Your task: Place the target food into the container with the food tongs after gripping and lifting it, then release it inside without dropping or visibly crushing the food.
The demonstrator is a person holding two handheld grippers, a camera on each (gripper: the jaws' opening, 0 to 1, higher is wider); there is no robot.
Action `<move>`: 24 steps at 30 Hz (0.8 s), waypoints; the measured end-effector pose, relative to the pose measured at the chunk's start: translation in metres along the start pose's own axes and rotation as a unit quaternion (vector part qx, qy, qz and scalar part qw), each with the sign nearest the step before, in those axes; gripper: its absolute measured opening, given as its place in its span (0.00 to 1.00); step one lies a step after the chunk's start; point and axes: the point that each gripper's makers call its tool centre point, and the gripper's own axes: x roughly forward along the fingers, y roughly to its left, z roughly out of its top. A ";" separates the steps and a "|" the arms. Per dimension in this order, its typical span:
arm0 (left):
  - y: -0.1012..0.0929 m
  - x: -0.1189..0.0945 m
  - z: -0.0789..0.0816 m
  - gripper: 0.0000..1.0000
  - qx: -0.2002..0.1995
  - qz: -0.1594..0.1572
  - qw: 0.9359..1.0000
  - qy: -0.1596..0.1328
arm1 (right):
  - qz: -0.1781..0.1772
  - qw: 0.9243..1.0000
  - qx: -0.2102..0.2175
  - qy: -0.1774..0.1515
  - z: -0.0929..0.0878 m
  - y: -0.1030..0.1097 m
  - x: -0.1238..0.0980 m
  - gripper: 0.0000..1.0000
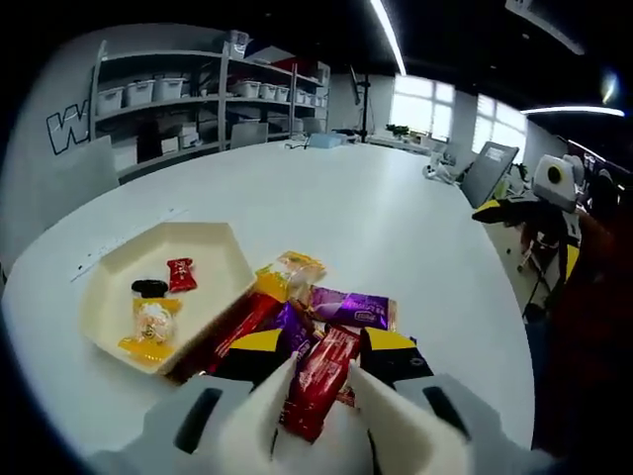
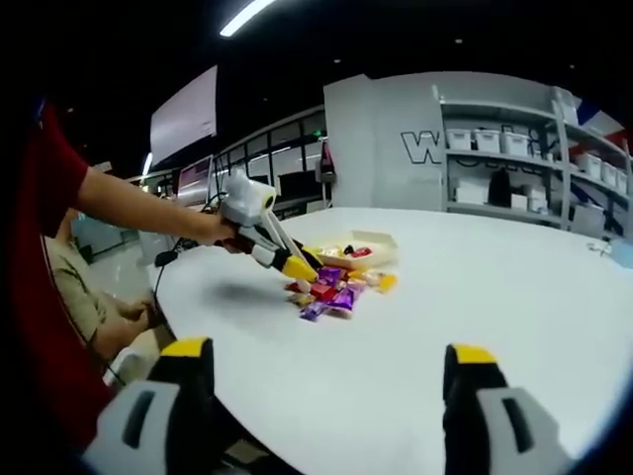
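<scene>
On a round white table with shelving beyond, the left gripper pinches a red snack packet in the wrapped-snack pile, just right of the cream container. The right gripper hangs wide open, well apart.

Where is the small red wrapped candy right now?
In the left gripper view, the small red wrapped candy lies inside the cream hexagonal tray, beside a black-wrapped sweet, left of the snack pile.

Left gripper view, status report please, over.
Left gripper shut on red foil snack packet, low over pile. Right gripper open, hanging back. Cream hexagonal tray holds three sweets. Purple wrappers crowd the path.
</scene>
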 end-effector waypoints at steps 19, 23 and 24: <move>-0.013 -0.002 -0.011 0.24 -0.006 -0.008 1.000 0.006 | -0.001 1.000 -0.006 -0.001 0.002 0.002 -0.003 0.94; -0.014 -0.004 -0.011 0.23 -0.073 0.009 0.997 0.011 | 0.001 1.000 -0.007 -0.002 0.002 0.004 -0.004 0.94; -0.017 -0.004 -0.005 0.23 -0.097 0.004 0.995 -0.002 | 0.001 1.000 -0.007 -0.002 0.002 0.004 -0.005 0.94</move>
